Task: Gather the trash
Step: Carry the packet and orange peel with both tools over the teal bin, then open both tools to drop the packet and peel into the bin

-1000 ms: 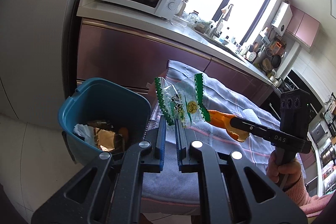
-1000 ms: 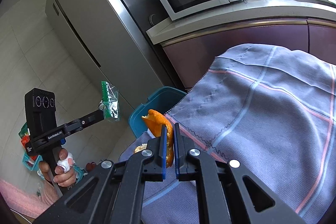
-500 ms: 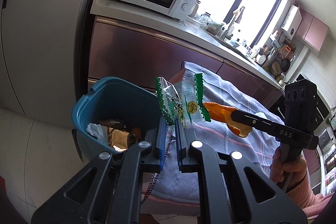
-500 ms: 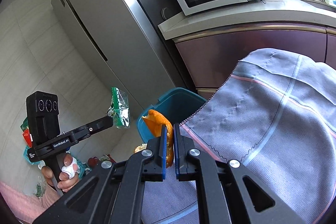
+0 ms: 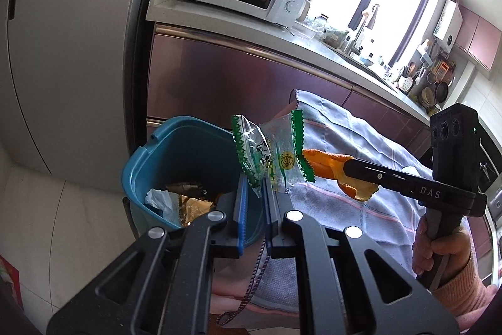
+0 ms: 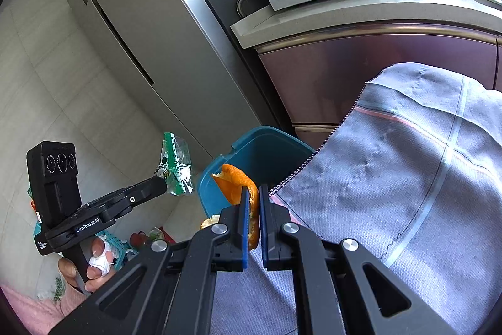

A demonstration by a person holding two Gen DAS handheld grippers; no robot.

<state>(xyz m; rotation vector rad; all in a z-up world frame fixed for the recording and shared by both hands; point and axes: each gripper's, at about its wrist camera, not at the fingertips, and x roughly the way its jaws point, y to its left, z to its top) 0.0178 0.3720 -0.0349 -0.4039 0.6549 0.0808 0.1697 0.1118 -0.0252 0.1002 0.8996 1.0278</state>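
- My left gripper (image 5: 254, 187) is clamped on a clear green-edged wrapper (image 5: 271, 151), held just above the near rim of the blue bin (image 5: 188, 146).
- My right gripper (image 6: 254, 203) pinches an orange peel (image 6: 237, 182), right of the bin over the grey cloth (image 6: 408, 178).
- Bin holds crumpled paper and probably foil.

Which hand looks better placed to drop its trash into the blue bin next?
Left, probably. The left gripper holds the green-edged wrappers beside the blue bin's open top. The right gripper, shut on orange peel, is over the cloth-covered table edge, short of the bin.
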